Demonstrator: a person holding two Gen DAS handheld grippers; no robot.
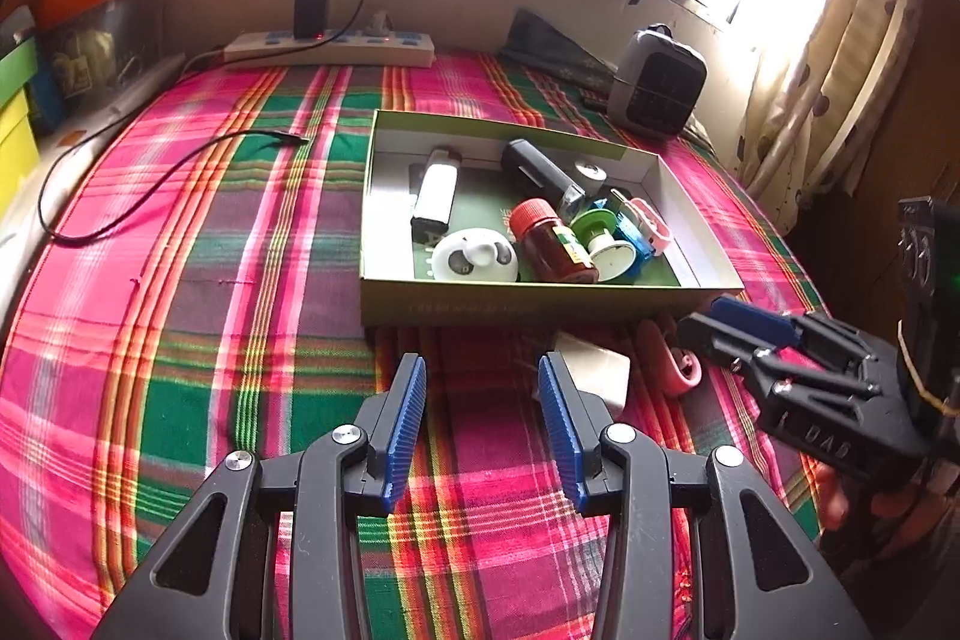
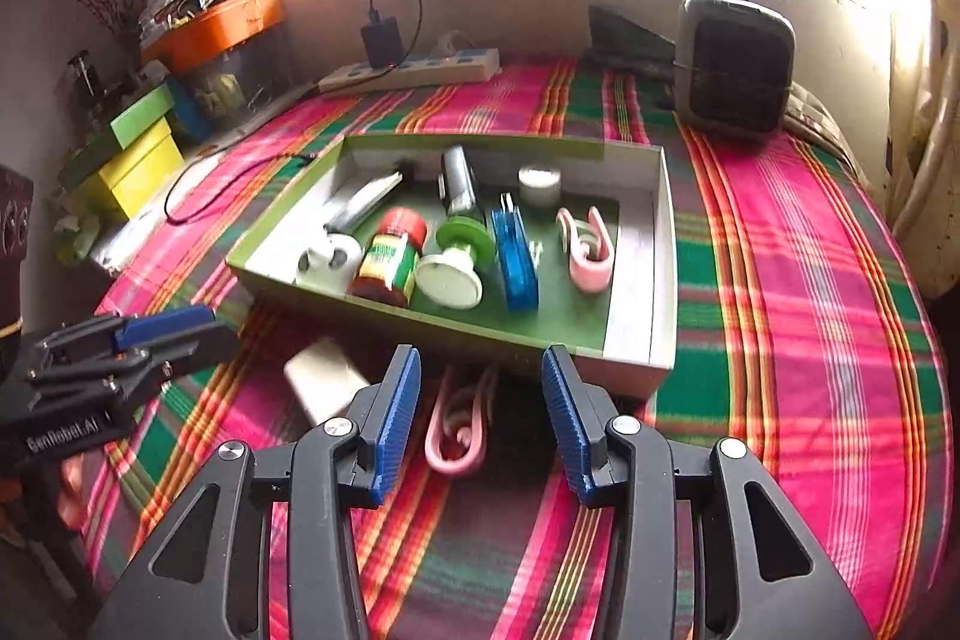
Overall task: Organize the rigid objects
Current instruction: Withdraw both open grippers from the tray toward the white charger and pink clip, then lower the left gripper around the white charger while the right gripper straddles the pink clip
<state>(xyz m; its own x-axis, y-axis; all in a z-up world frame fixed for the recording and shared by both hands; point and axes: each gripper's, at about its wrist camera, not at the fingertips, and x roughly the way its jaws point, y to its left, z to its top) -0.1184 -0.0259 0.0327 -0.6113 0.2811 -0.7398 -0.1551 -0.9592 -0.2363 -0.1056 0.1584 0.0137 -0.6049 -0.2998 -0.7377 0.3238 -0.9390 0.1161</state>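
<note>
A green cardboard box (image 1: 540, 301) (image 2: 636, 292) lies on the plaid cloth and holds several items: a red-capped jar (image 1: 555, 247) (image 2: 393, 256), a white round toy (image 1: 474, 256), a blue item (image 2: 514, 259) and a pink clip (image 2: 582, 250). Outside it, near its front wall, lie a second pink clip (image 2: 459, 418) (image 1: 675, 361) and a white block (image 2: 327, 382) (image 1: 597, 370). My left gripper (image 1: 482, 430) is open and empty, just left of the block. My right gripper (image 2: 480, 421) is open, its jaws on either side of the pink clip, above it.
A power strip (image 1: 330, 46) with a charger stands at the back wall. A black cable (image 1: 150, 184) lies on the cloth at left. A grey heater (image 1: 657, 85) (image 2: 735, 70) stands at back right. Coloured boxes (image 2: 135, 154) are stacked at far left.
</note>
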